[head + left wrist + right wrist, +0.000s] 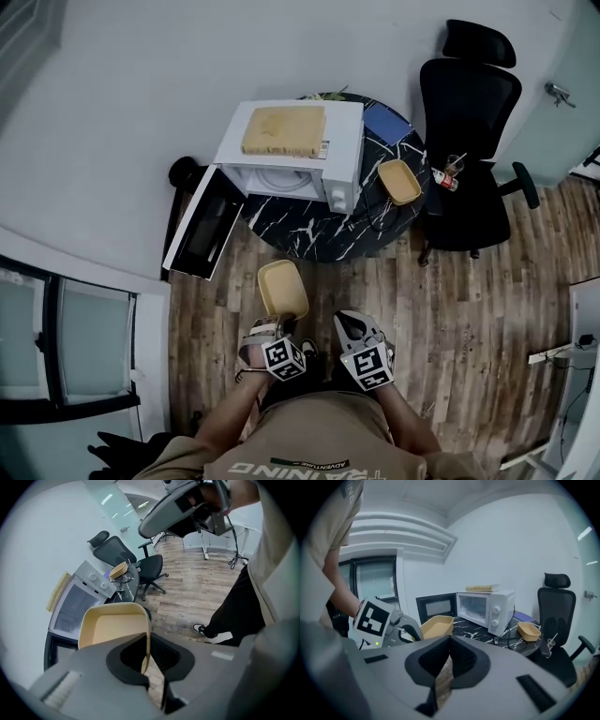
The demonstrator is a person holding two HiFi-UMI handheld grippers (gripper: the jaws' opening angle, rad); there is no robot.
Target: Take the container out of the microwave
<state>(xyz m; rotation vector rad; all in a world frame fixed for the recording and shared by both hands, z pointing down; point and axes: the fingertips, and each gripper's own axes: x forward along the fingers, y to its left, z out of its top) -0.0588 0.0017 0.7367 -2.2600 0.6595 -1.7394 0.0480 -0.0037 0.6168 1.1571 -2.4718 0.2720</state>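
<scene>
Gripped container [282,287] rim w/ L tongs [277,323] above floor [469,309], away from open microwave [292,150], w/ R tongs [354,328] closed, empty.

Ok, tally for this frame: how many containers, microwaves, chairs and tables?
Containers: 2, one held in the left gripper, one on the table
Microwaves: 1
Chairs: 1
Tables: 1
Total: 5
</scene>
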